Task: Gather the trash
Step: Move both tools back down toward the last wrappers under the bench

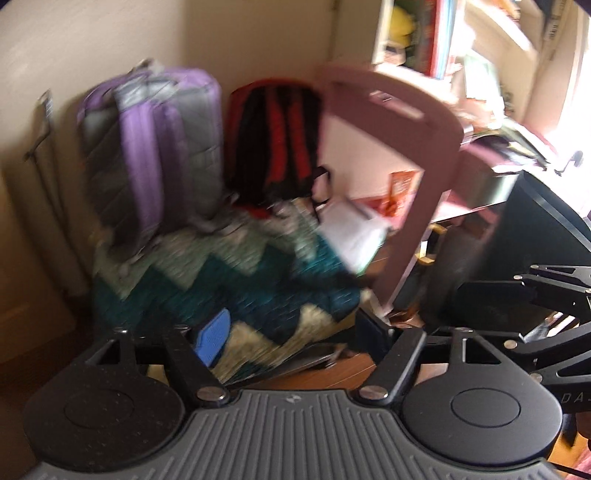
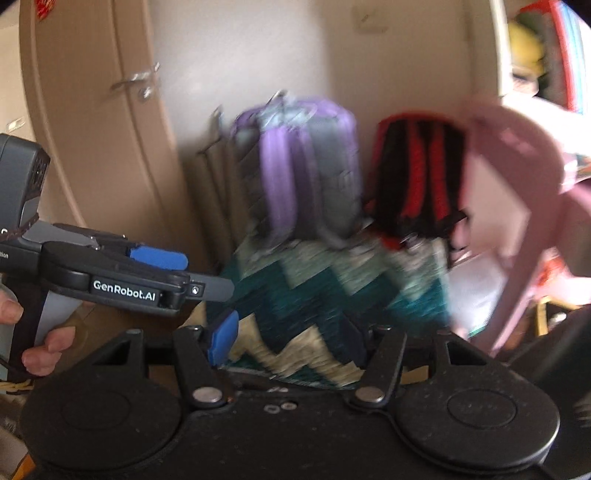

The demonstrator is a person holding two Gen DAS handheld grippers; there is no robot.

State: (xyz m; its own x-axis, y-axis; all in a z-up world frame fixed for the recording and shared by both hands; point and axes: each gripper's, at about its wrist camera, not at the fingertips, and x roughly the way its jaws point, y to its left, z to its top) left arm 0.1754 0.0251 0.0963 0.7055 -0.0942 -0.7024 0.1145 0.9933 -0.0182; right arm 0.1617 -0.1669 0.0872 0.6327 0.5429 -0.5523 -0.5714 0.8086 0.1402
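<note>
Both views are smeared by motion. My left gripper (image 1: 295,332) stands open, its blue pad (image 1: 214,341) and dark finger wide apart over a teal and cream zigzag rug (image 1: 236,273), nothing between them. My right gripper (image 2: 299,339) is open too, over the same rug (image 2: 306,306), and holds nothing. A hand carries the left gripper (image 2: 207,275) at the left edge of the right wrist view. White paper or plastic (image 1: 354,236) and an orange wrapper (image 1: 400,184) lie under a pink chair (image 1: 406,122).
A purple and grey backpack (image 1: 155,147) and a red and black backpack (image 1: 277,136) lean on the wall behind the rug. A black blurred object (image 1: 524,229) stands right of the chair. A beige door (image 2: 92,129) is at left. Shelves (image 1: 424,33) fill the upper right.
</note>
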